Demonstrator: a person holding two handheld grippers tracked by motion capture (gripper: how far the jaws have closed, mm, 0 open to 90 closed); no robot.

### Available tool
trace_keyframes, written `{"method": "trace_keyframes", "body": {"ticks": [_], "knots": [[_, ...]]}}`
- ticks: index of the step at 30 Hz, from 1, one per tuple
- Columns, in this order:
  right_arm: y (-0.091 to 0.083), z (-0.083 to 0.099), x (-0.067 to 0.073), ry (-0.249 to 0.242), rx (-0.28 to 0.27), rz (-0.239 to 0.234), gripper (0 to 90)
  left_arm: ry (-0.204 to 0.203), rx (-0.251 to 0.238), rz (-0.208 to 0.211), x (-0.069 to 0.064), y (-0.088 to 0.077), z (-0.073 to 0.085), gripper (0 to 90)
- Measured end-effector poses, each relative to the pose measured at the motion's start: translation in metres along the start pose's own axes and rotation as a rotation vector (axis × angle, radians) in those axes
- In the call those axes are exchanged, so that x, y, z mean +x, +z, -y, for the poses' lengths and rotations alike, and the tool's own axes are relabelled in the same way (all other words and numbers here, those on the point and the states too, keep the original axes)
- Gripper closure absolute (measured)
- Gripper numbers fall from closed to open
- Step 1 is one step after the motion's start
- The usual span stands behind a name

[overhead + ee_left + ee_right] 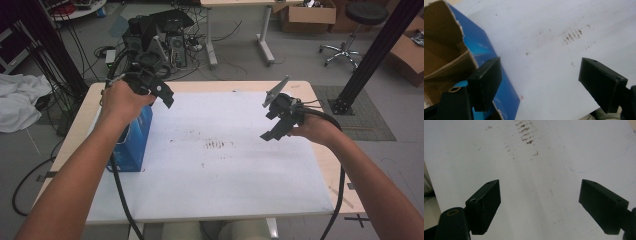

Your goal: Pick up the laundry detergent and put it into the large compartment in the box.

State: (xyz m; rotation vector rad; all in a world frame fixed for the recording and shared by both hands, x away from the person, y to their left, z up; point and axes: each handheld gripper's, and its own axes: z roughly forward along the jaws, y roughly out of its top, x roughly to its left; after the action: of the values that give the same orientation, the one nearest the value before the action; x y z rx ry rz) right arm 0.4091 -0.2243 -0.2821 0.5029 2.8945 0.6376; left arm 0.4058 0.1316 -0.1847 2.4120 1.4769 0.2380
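Note:
A blue cardboard box (134,142) stands with its torn top open at the left side of the white board (225,175) that covers the table. My left gripper (162,95) hangs above the box's near-right corner, open with nothing between its fingers. In the left gripper view the box (486,53) shows its brown inside, and the left gripper (540,82) has one jaw over the box's blue wall and the other over bare board. My right gripper (274,125) is held above the board's right part, open and empty. In the right gripper view the right gripper (540,203) looks down on stained board (536,170).
Brown smudges (218,145) mark the middle of the board. The wooden table edge (345,195) runs round it. Behind the table are a computer tower with cables (160,35), a stool (357,20), cardboard boxes (307,12) and a black frame post (372,55).

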Motion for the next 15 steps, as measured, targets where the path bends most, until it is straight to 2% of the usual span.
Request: {"method": "trace_keyframes", "body": {"ticks": [1,6,7,9,11,13,15], "knots": [[0.0,0.0,0.0,0.0,0.0,0.0,17.5,0.0,0.0,0.0,0.0,0.0,0.0,19.5],[0.0,0.0,0.002,-0.001,0.005,-0.002,17.5,0.067,-0.001,0.01,-0.012,0.008,-0.007,19.2],[0.0,0.0,0.002,-0.001,0.005,-0.002,17.5,0.067,-0.001,0.01,-0.012,0.008,-0.007,19.2],[0.0,0.0,0.002,0.0,0.008,-0.004,17.5,0.105,0.01,0.017,-0.019,0.014,-0.012,19.2],[0.0,0.0,0.002,-0.002,0.009,-0.005,17.5,0.115,0.012,0.02,-0.02,0.015,-0.013,19.2],[0.001,0.0,0.002,0.001,0.012,-0.006,17.5,0.152,0.032,0.028,-0.027,0.022,-0.019,19.2],[0.001,0.0,0.002,0.002,0.012,-0.005,17.6,0.16,0.039,0.03,-0.029,0.024,-0.021,19.2]]}}
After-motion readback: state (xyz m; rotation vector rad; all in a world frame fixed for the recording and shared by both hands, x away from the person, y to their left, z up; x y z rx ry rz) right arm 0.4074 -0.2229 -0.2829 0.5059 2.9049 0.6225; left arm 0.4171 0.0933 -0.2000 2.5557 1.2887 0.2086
